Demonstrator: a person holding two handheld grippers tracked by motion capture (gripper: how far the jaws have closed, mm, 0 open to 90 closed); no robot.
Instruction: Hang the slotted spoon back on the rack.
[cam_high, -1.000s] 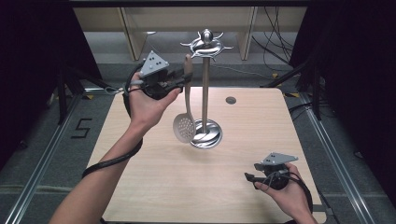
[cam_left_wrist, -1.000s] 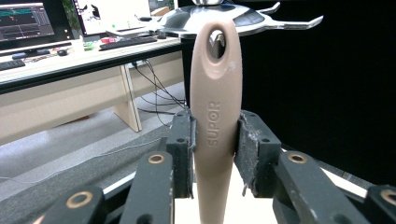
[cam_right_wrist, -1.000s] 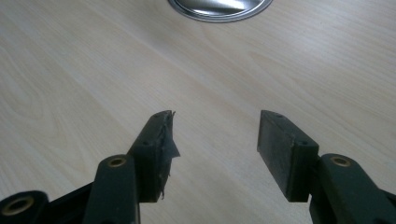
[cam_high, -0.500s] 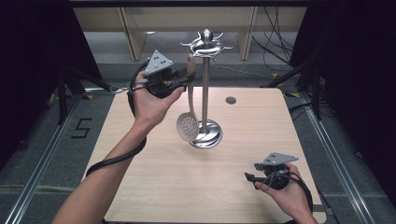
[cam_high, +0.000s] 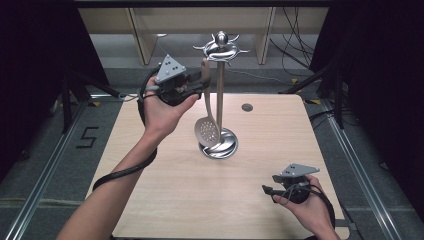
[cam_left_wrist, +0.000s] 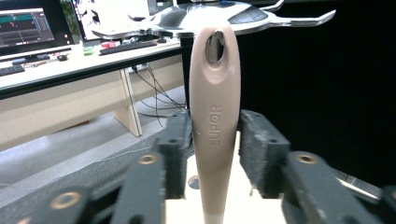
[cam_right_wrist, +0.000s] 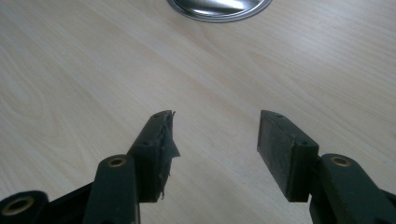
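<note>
Left gripper: black body w/ grey 3-cornered top plate bearing dark dots; black cable trailing along bare forearm. Right gripper: same build, cable looping by wrist. Jaws: 2 black arms per unit, brass-coloured rivets, dark foam-like pads; 1 pad of right gripper frayed at edge. No sleeves visible.

Two grippers are counted: the left gripper and the right gripper. Each is carried by one hand, giving two hands. One slotted spoon is counted, with one hanging hole in its handle. One utensil stand is present, comprising one round base and one post. One table is counted. One round grommet is set in the tabletop.
</note>
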